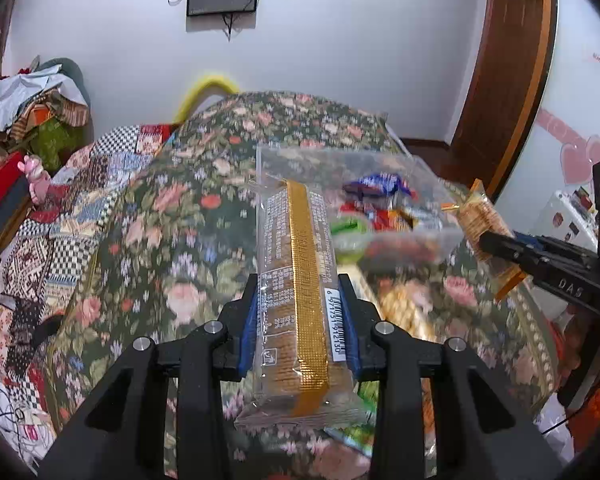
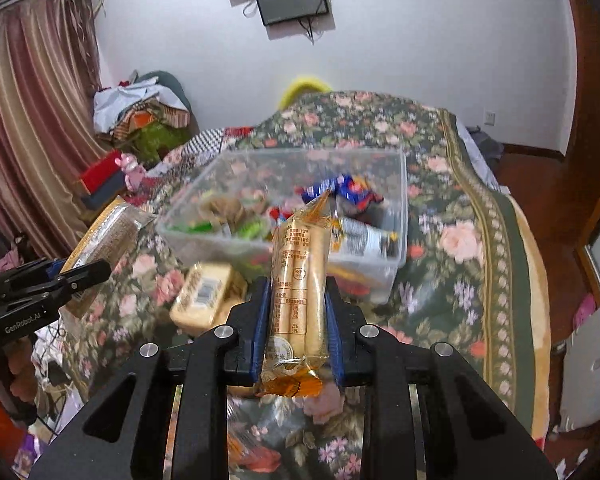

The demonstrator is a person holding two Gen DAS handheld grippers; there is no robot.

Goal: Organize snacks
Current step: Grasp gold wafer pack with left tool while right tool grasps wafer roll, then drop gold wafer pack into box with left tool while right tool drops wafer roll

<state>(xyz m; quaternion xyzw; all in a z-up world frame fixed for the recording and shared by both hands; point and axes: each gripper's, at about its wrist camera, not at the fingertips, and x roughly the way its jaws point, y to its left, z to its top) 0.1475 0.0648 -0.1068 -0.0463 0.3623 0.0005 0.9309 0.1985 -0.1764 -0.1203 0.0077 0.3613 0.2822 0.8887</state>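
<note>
With the left gripper [image 1: 302,320] clamped on a cracker sleeve [image 1: 300,300] and the right gripper [image 2: 296,320] on a wafer pack [image 2: 296,280], both long axes pointed toward the clear bin [image 2: 398,216] just beyond on the bed [image 2: 460,240].

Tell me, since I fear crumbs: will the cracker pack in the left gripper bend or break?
The cracker pack juts straight beyond the left hand-held gripper without sagging, so it is probably stiff. Its stacked crackers look brittle under squeezing. The glossy wrapper may slip.
</note>
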